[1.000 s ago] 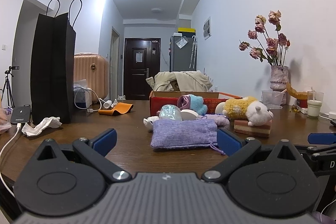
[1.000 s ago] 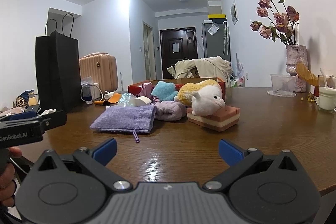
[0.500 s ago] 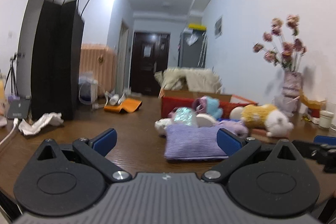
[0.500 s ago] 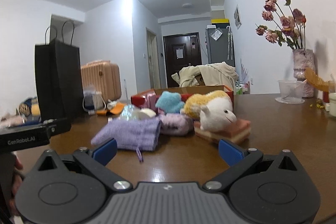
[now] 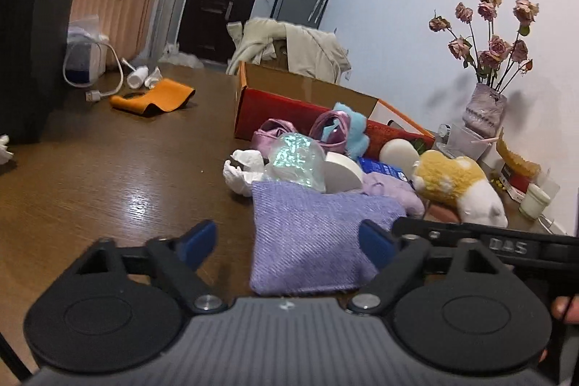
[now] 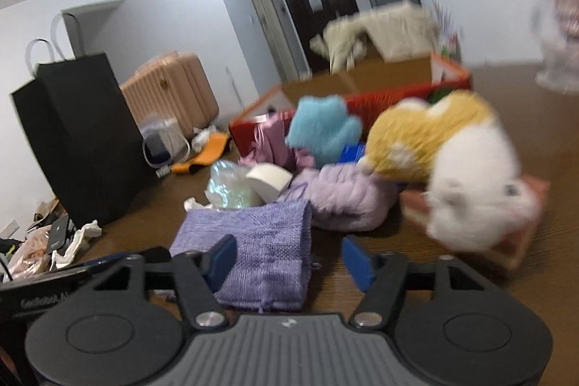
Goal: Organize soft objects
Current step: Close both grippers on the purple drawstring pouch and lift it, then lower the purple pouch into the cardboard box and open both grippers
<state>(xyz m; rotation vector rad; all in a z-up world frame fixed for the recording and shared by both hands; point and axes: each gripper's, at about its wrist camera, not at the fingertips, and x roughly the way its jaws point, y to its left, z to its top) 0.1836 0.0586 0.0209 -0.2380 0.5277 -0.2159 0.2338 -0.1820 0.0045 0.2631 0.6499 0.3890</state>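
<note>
A purple woven pouch [image 5: 318, 241] lies flat on the brown table [image 5: 108, 176], at the front of a heap of soft things. My left gripper [image 5: 289, 241] hangs over its near edge with jaws closing; the pouch's right part lies between the pads, which do not press it. My right gripper [image 6: 289, 261] comes at the same pouch [image 6: 260, 241] from the other side, jaws also closing, its pads not pinching it. Behind are a lilac fluffy piece [image 6: 343, 198], a yellow and white plush [image 6: 452, 161], a blue fluffy toy [image 6: 322, 129] and a red cardboard box [image 5: 289, 107].
A tall black paper bag [image 6: 72, 140] stands at the left, with crumpled tissue [image 6: 79, 234] by it. An orange cloth [image 5: 155, 98] and a charger cable lie farther back. A vase of dried roses [image 5: 485, 111] and a white cup [image 5: 535, 201] stand near the right wall.
Both grippers have moved forward over the table and tipped downward. Their jaws have narrowed, and the purple pouch now lies between the fingers of each.
</note>
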